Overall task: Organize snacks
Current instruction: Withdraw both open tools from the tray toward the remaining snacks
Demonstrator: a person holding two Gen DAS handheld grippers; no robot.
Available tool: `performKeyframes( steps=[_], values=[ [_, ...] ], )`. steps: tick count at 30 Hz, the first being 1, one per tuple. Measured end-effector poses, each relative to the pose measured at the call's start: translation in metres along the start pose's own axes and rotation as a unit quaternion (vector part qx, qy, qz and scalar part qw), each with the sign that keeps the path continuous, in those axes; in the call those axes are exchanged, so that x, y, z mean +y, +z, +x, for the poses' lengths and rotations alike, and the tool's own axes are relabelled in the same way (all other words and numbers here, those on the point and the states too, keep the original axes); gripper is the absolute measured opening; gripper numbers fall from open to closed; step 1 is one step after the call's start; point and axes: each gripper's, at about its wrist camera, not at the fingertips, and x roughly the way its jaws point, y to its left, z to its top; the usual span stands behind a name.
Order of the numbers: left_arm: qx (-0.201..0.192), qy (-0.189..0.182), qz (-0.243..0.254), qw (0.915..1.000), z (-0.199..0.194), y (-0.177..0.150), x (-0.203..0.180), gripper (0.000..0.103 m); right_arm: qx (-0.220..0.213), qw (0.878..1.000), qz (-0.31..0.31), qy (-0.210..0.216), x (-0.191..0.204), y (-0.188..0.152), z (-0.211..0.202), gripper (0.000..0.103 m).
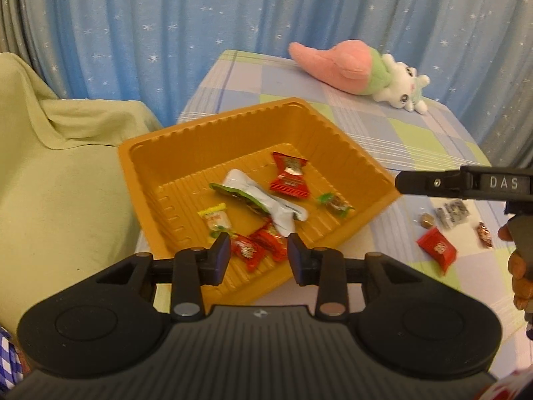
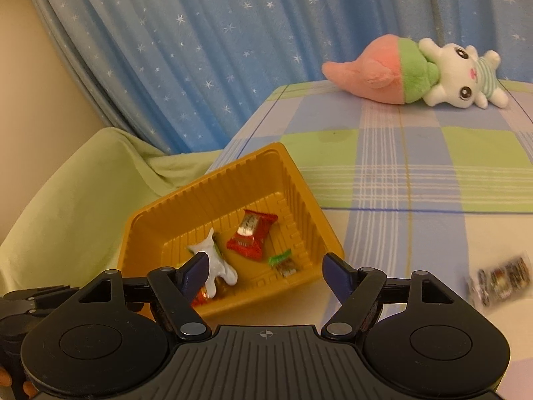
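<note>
Starry blue curtain (image 1: 133,33) behind checked bench (image 1: 416,140). Light, crinkly, slippery red snack (image 1: 436,250) at three o'clock of orange tray (image 1: 143,156); best pinched across flat middle. Left hand-held gripper (image 1: 259,255) narrow, empty; right hand-held gripper (image 2: 266,275) wide, empty.

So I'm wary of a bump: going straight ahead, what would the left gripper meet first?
Probably the red wrappers lying in the orange tray, right ahead of the left gripper; depth is unclear.
</note>
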Motion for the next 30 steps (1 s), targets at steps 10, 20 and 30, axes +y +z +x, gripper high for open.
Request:
performKeyframes(
  steps=[10,20,30],
  values=[
    [0.013,-0.039,0.037,0.9985,-0.003,-0.015,-0.049,0.034,-0.003,1.000,0.025,-0.016,-0.024,-0.029,-0.047,0.075],
    [0.026,-0.066,0.075,0.9947,0.001,-0.026,-0.104,0.035,-0.007,0.997,0.057,-0.049,-0.062,-0.058,-0.094,0.075],
    [0.034,-0.090,0.109,0.9894,0.012,-0.032,-0.163,0.044,-0.014,0.992,0.091,-0.089,-0.107,-0.079,-0.137,0.075]
  ],
)
